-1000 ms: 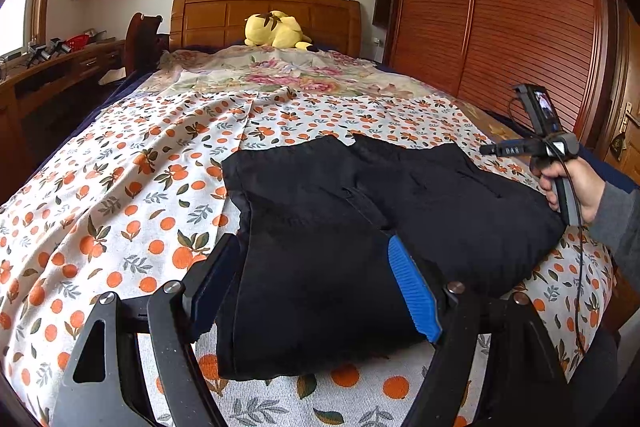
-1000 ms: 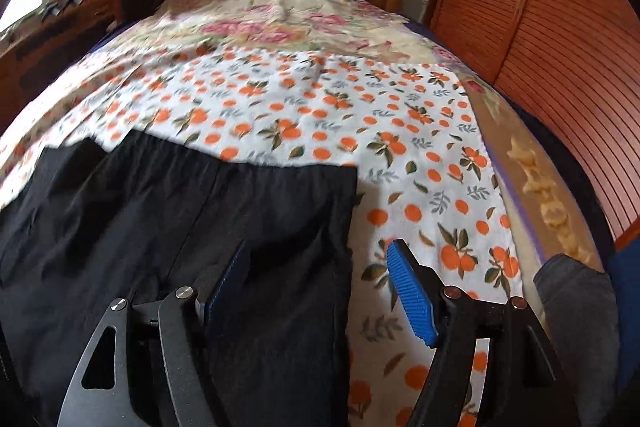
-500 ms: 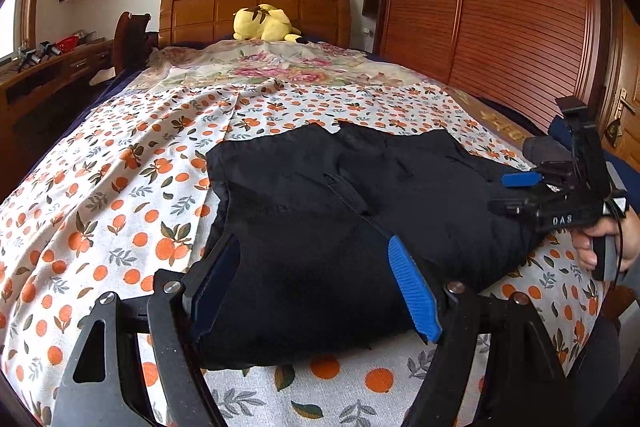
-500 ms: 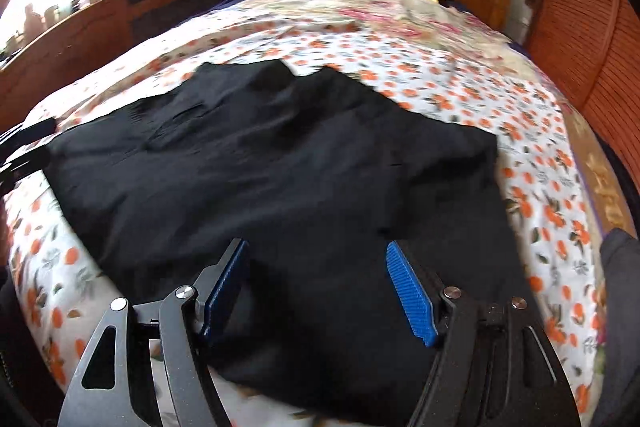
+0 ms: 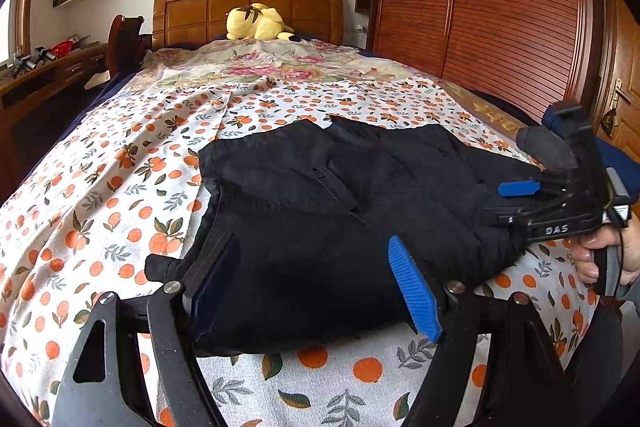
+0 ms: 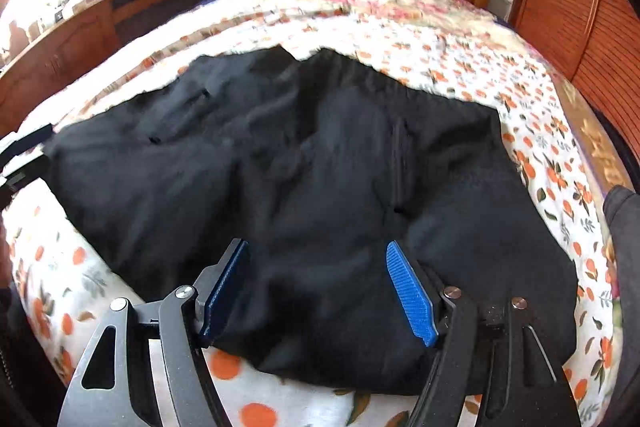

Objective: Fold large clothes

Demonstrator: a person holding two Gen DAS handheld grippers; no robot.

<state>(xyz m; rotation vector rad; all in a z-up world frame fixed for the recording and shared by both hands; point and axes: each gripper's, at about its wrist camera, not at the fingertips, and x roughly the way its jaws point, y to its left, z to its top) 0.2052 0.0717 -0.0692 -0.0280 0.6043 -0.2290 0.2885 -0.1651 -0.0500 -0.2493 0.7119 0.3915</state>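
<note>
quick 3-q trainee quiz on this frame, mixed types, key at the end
1. True or false: the left gripper is clamped shut on the black garment.
2. What lies against the headboard? A) yellow plush toy B) red pillow C) laptop
3. Fill in: the bedsheet under the garment is printed with ____.

Key: 1 false, its jaws stand open at the garment's near edge; 2 A, the yellow plush toy; 3 oranges.

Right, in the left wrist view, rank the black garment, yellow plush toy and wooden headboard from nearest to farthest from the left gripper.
1. Black garment: between the left gripper fingers, near bed edge.
2. Yellow plush toy: far end of the bed, centre.
3. Wooden headboard: right behind the toy, against the wall.
</note>
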